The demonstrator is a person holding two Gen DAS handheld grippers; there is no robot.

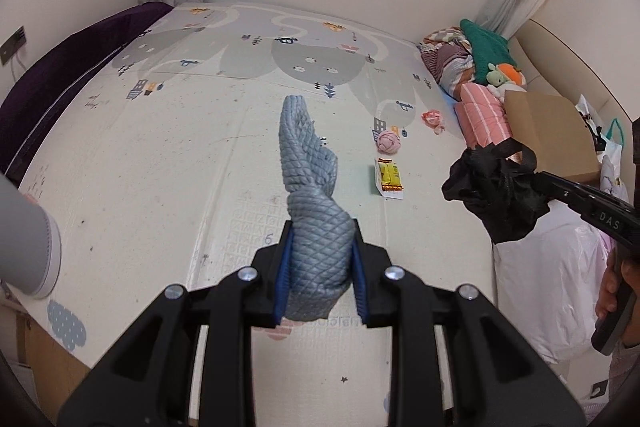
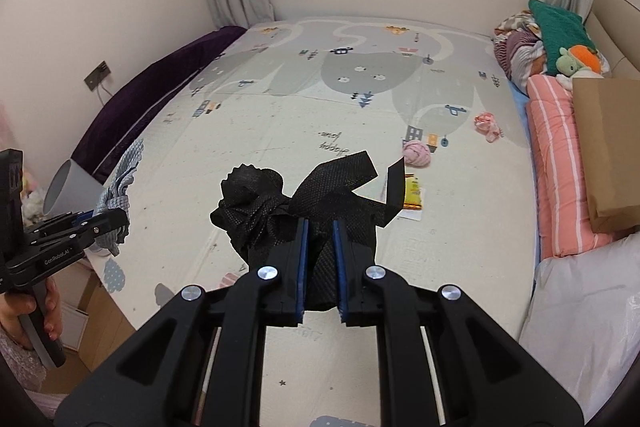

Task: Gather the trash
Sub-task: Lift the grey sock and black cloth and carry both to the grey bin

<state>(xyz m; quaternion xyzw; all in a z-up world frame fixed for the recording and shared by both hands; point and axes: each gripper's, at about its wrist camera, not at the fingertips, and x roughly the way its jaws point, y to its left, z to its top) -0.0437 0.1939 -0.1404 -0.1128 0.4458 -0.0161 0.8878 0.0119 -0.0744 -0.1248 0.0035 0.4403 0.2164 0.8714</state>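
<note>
My left gripper [image 1: 320, 267] is shut on a grey quilted cloth [image 1: 308, 163] that hangs twisted above the play mat; it shows again at the left of the right wrist view [image 2: 120, 187]. My right gripper [image 2: 320, 263] is shut on a crumpled black fabric bag [image 2: 280, 203], seen from the left wrist view at the right [image 1: 496, 191]. On the mat lie a yellow snack wrapper [image 1: 389, 175] [image 2: 413, 193], a pink knotted ball [image 1: 389, 140] [image 2: 418, 153] and a crumpled pink-white scrap [image 1: 433, 119] [image 2: 487, 125].
The patterned play mat [image 1: 180, 147] covers a raised bed-like surface. A grey bin [image 2: 70, 187] stands at its left edge. Pink striped bedding [image 2: 556, 163], a cardboard box [image 2: 608, 147], clothes and a white plastic bag [image 1: 552, 267] crowd the right side. A purple blanket [image 1: 60, 75] lines the left wall.
</note>
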